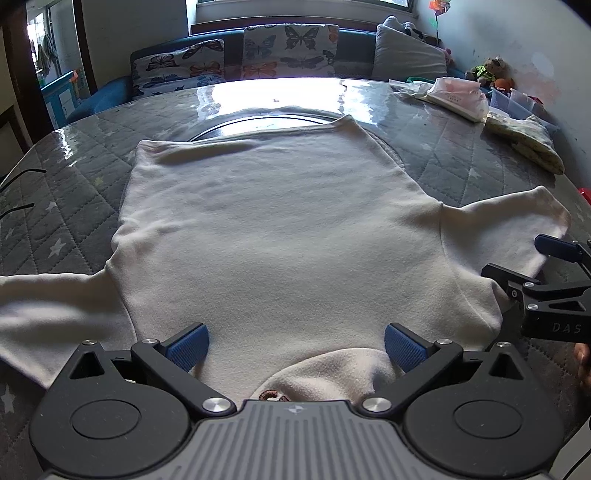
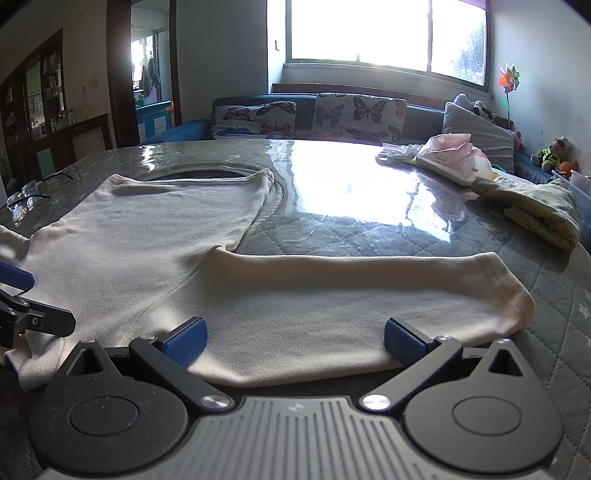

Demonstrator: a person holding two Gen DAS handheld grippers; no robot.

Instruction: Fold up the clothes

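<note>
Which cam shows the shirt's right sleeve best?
Right wrist: the cream fleece shirt's right sleeve lies flat, seen shoulder to cuff, ahead of the open right gripper. Left wrist shows it only at frame edge, partly behind that gripper.

this was a home, in a living room. a blue sofa (image 2: 192, 129) with butterfly pillows (image 2: 356, 114) sat under a big sunny window (image 2: 384, 31), and a toy bear (image 2: 556, 149) and a bright pinwheel (image 2: 509, 79) were by the wall. a big table (image 2: 369, 206) had a soft gray star cover, and dark shelves (image 2: 44, 96) held jars and bottles.
</note>
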